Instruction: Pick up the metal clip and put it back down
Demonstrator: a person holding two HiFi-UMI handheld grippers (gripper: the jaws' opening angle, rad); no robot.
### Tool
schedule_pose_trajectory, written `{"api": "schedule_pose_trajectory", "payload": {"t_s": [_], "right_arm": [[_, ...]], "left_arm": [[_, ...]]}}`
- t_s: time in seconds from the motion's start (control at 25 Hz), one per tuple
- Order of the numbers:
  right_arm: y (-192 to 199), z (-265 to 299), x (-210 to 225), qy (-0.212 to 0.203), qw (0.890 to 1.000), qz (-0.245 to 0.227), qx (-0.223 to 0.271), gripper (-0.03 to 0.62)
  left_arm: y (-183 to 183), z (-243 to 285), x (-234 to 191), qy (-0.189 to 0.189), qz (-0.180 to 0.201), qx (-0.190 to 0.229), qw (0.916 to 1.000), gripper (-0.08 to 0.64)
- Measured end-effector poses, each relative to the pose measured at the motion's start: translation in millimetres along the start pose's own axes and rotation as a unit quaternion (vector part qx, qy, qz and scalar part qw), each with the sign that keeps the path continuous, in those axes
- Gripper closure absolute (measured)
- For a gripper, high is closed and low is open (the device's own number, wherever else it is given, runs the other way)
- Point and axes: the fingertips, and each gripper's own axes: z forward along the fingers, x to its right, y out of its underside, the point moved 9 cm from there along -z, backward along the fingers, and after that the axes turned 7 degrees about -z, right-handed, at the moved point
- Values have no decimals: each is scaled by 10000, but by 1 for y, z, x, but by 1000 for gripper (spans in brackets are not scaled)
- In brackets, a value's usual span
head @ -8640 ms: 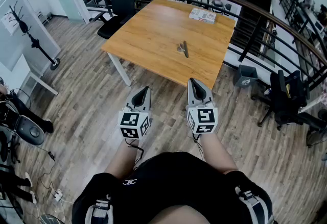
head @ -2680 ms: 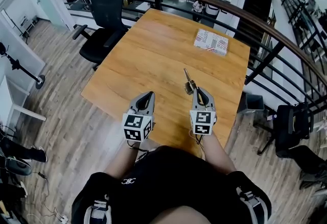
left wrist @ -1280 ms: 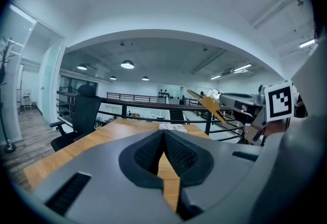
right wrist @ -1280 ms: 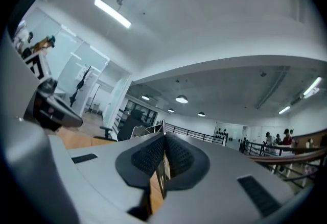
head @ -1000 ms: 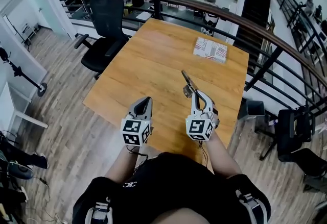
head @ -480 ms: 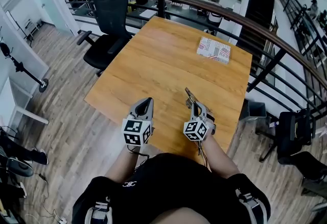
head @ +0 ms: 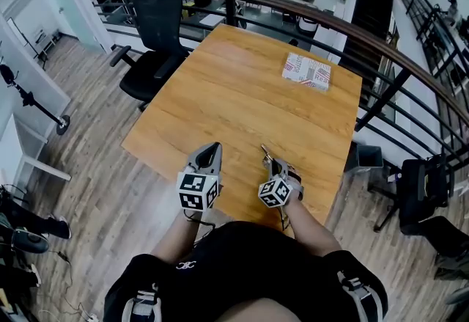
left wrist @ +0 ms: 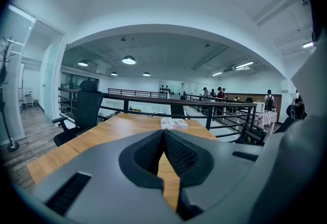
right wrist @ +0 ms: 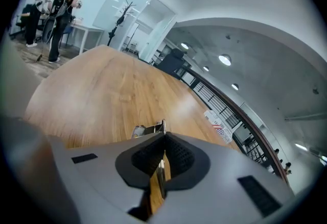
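1. Head view: a wooden table [head: 220,93] stands beside a railing. The right gripper [head: 271,165] holds the clip [head: 264,152] near the table's front edge, and the left gripper [head: 211,148] is alongside.
2. Left gripper view: the jaws are pressed together with nothing between them.
3. Right gripper view: the jaws are clenched on the clip, whose end pokes past the tips. The clip should probably be lowered level onto the wood before the grip is eased.

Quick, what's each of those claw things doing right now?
Left gripper: closed, empty.
Right gripper: closed on the metal clip.
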Motion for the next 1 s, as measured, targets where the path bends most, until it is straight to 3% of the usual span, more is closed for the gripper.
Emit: {"api": "schedule_pose_trajectory", "payload": {"t_s": [0.16,0.24,0.36,0.48,0.6,0.72,0.88,1.0], "right_arm": [[9,5,-13,-274,9994,-1,-213,564],[9,6,-17,-509,9983,128,-254,530],[2,4,-10,-748,9943,751,-88,394],[-20,-11,21,-616,9842,1581,501,368],[-46,-39,67,-249,9638,2349,1239,390],[-65,-72,112,125,9423,2771,1876,576],[-84,-128,153,690,9125,2995,2700,578],[-88,-154,165,1008,9000,3032,2965,580]], "left_arm": [[-3,3,2,54,39,-12,10000,543],[-2,3,1,52,42,-23,10000,543],[-1,5,-2,58,37,-51,10000,543],[-2,7,-3,70,45,-52,10000,543],[-3,10,-1,89,53,-38,9999,543],[-3,13,1,117,54,-30,9999,543],[-6,14,2,166,76,-24,9998,543],[-8,13,4,184,98,-1,9998,543]]}}
